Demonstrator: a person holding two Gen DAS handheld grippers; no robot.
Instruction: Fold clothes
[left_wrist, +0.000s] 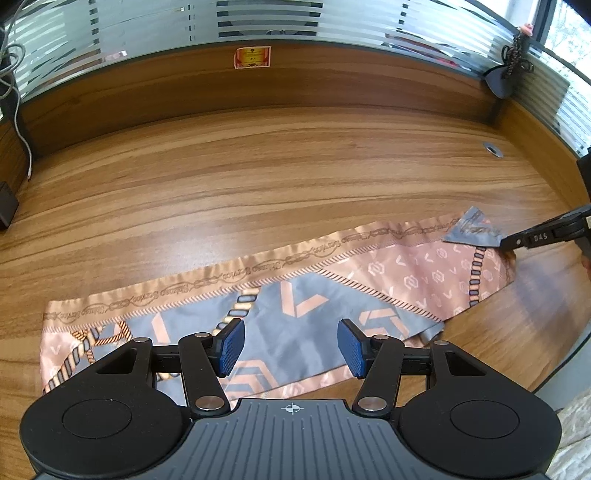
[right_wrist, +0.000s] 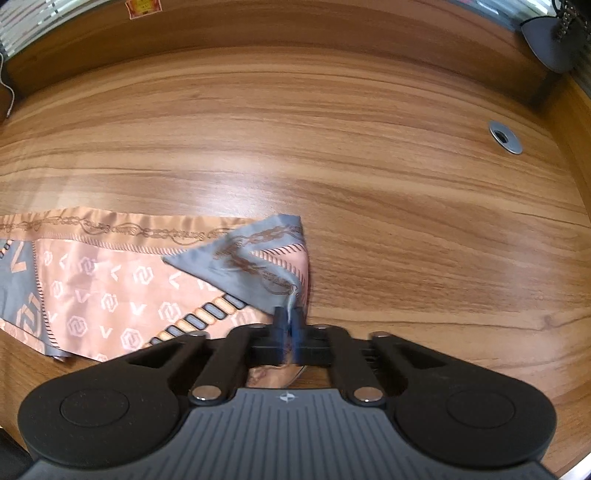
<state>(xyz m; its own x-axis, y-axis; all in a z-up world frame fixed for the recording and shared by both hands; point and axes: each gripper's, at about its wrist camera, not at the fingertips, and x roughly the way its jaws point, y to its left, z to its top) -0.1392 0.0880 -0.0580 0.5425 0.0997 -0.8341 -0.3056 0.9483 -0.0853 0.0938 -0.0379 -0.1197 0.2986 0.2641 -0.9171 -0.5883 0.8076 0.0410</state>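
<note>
Two grippers in play, and we log them separately. Our right gripper (right_wrist: 289, 319) has its jaws pinched together on a grey corner flap (right_wrist: 251, 258) of the scarf (right_wrist: 110, 280), the cloth running up out of the pads and folding back over the scarf's peach field; in the left wrist view the same gripper (left_wrist: 511, 244) enters from the scarf's right end, gripping that turned-up corner (left_wrist: 471, 229). Our left gripper (left_wrist: 291, 347) stands wide, its blue pads (left_wrist: 232, 345) spread and holding nothing, hovering over the scarf's near edge around mid-length; whether it touches the cloth we cannot tell. Scarf lies flat on the wooden desk (left_wrist: 258, 177) as a long band, its long axis running from the left gripper's side out toward the right gripper. We judge the coming fold turns on that axis: the held corner is at the scarf's right end, so it would travel along the band toward the left end, with the left gripper nearer the middle to pin or catch.
</note>
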